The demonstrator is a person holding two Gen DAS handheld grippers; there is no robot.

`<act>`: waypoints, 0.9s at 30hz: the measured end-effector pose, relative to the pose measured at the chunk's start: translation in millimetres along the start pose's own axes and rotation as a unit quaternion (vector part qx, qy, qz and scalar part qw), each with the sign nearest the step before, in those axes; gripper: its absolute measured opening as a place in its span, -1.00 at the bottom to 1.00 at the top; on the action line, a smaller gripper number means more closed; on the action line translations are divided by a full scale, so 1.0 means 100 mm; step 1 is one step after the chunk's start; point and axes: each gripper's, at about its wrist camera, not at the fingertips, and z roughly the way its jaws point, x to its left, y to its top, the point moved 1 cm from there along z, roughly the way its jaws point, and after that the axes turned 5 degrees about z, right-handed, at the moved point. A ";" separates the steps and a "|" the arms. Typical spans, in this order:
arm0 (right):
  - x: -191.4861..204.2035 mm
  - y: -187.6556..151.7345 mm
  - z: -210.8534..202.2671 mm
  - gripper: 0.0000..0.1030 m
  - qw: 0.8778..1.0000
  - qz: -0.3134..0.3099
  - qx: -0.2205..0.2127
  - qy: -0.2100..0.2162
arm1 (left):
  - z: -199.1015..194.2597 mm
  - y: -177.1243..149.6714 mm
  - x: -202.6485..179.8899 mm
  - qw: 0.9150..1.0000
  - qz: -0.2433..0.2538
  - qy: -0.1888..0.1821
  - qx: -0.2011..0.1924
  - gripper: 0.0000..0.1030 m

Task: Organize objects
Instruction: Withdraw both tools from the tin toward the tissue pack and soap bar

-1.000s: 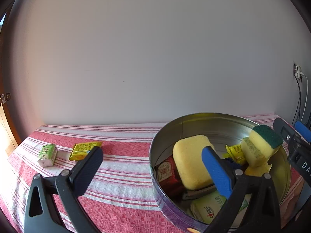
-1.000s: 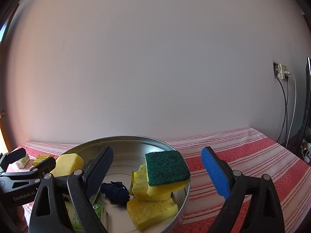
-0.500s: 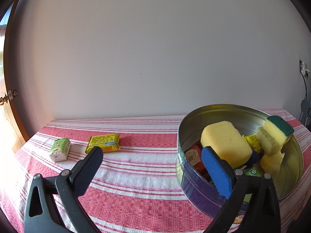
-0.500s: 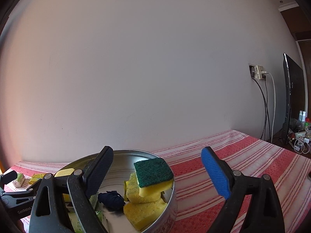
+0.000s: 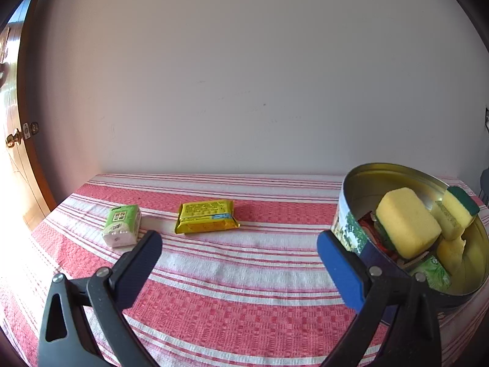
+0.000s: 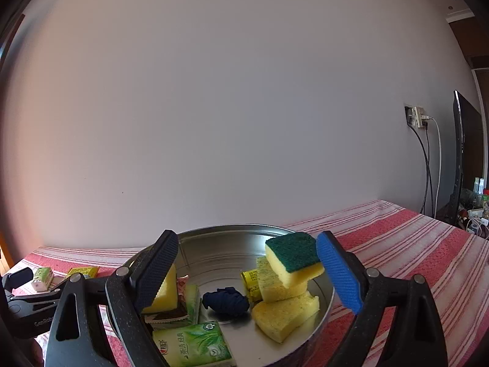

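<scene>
A round metal tin [image 5: 351, 189] stands at the right of the striped table, holding yellow sponges [image 5: 408, 223], packets and a green tissue pack. In the right wrist view the tin [image 6: 226, 238] also holds a green-topped sponge [image 6: 292, 257] and a dark blue bundle [image 6: 226, 301]. A yellow packet [image 5: 206, 216] and a small green-white tissue pack [image 5: 122, 225] lie on the cloth left of the tin. My left gripper [image 5: 238, 263] is open and empty, just in front of these two. My right gripper [image 6: 247, 272] is open and empty over the tin.
The table with its red-and-white striped cloth [image 5: 244, 290] stands against a plain wall. A wooden door [image 5: 18, 140] is at the far left. A wall socket with cables [image 6: 417, 117] and a dark screen [image 6: 464, 159] are at the right.
My left gripper has swung left, away from the tin, and now faces the yellow packet and tissue pack. My right gripper has shifted a little; the tin sits more central between its fingers.
</scene>
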 end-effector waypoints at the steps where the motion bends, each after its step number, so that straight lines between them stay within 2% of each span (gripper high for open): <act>1: 0.06 -0.01 -0.01 0.82 1.000 0.001 -0.002 0.003 | 0.00 0.00 0.04 1.000 -0.001 0.003 0.000 0.99; 7: 0.45 -0.08 0.01 0.82 0.999 -0.003 0.004 0.032 | 0.10 0.00 0.35 1.000 0.008 0.030 0.002 0.99; 13: 0.85 -0.16 0.02 0.82 0.998 -0.016 0.009 0.065 | 0.22 -0.01 0.75 0.999 -0.021 0.041 0.022 0.99; 22: 1.32 -0.29 0.16 0.82 0.993 -0.029 0.050 0.106 | 0.44 -0.05 1.36 0.994 -0.062 0.078 0.048 0.99; 27: 1.58 -0.36 0.26 0.82 0.988 -0.041 0.082 0.125 | 0.56 -0.07 1.56 0.990 -0.081 0.095 0.062 0.99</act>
